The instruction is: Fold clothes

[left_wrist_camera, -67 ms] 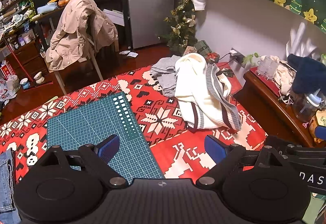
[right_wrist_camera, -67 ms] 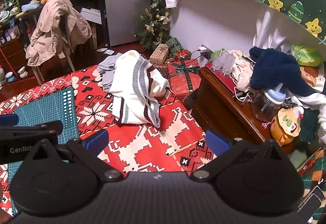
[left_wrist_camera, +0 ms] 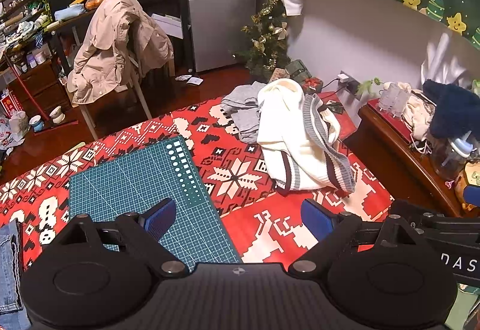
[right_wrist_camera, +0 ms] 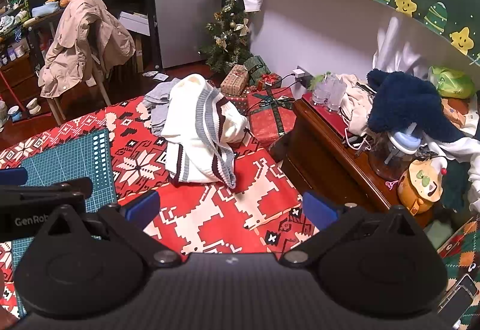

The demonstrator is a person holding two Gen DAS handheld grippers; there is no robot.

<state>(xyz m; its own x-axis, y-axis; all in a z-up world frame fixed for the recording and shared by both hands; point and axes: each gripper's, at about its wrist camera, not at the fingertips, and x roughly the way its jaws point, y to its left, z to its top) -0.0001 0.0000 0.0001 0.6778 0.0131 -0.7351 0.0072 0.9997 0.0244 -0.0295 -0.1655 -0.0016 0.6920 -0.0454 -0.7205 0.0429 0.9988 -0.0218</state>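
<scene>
Cream sweater (left_wrist_camera: 295, 147), crumpled on red patterned cloth (left_wrist_camera: 270, 219), well beyond both grippers. Left gripper (left_wrist_camera: 238, 217), right gripper (right_wrist_camera: 229, 207): jaws wide, empty. Grey garment (left_wrist_camera: 243, 112) partly hidden behind sweater.

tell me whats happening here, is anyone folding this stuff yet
Not yet. A person holds two grippers above a red patterned cloth, and both the left gripper and the right gripper are open and empty. A cream sweater lies crumpled ahead of them with a grey garment bunched behind it. The green cutting mat is bare.
</scene>
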